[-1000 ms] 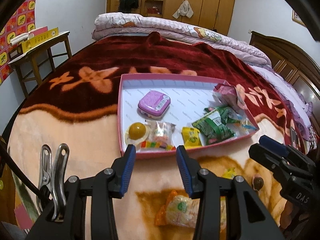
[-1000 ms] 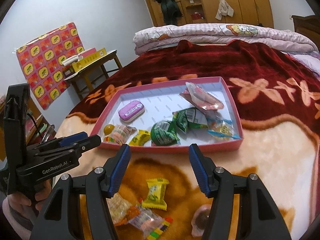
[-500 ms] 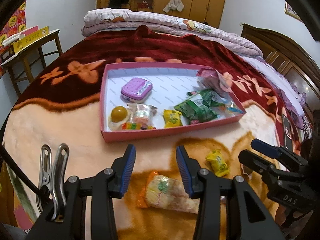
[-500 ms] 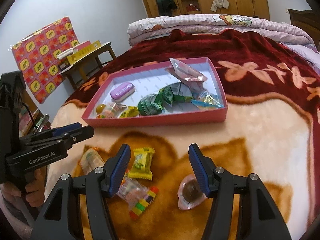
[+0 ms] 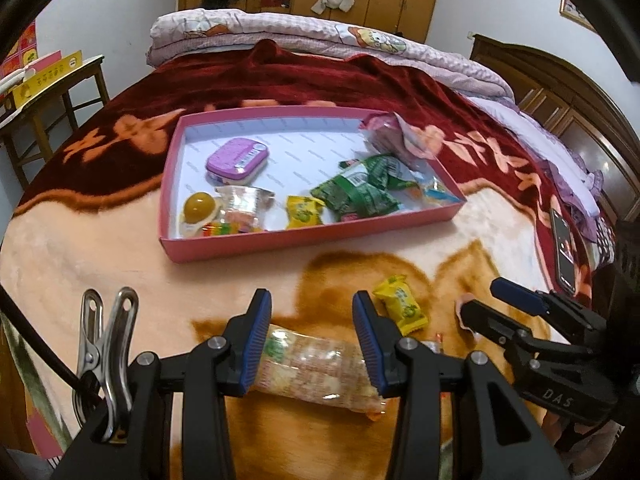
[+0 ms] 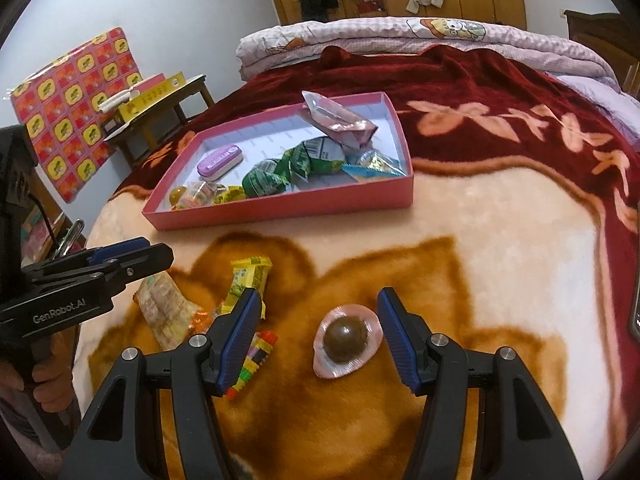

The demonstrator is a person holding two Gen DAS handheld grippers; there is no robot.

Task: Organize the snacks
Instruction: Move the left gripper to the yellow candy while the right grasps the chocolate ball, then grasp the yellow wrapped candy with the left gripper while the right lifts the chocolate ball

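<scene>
Both grippers have dropped back from the pink tray (image 5: 256,246) toward the loose snacks on the blanket (image 6: 500,240): my left gripper (image 5: 312,334) now straddles the clear cracker packet (image 5: 316,368), my right gripper (image 6: 316,338) the brown candy ball in its pink wrapper (image 6: 346,338), fingers wide on both, nothing held. I judge two pickups are next. The packet's near end hides behind the left fingers; contact unclear.
</scene>
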